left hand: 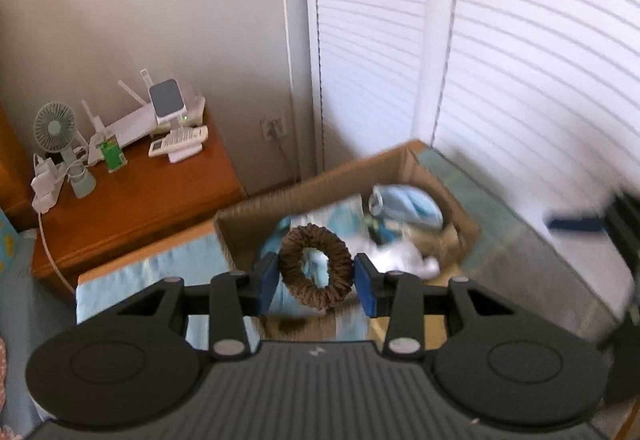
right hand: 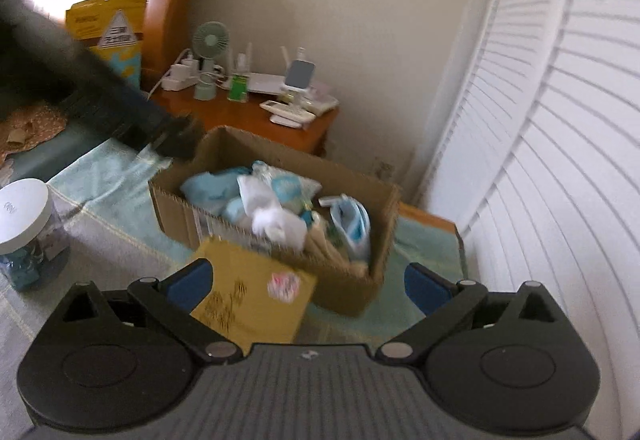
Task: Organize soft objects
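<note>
The brown scrunchie (left hand: 316, 266) looked light, soft and springy, best pinched across its ruffled ring. At the centre of the left wrist frame, the left gripper (left hand: 316, 280) pinched it from both sides above the cardboard box (left hand: 320, 184) of pale soft items. The right gripper (right hand: 308, 286) was spread wide, empty.

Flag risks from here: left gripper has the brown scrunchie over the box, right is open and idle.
1. The left gripper pinches the brown scrunchie only at its outer edges; soft fabric could slip out early.
2. The cardboard box is already heaped with soft items, so a drop may roll off.
3. The right gripper hovers close by; the arms could collide.
</note>
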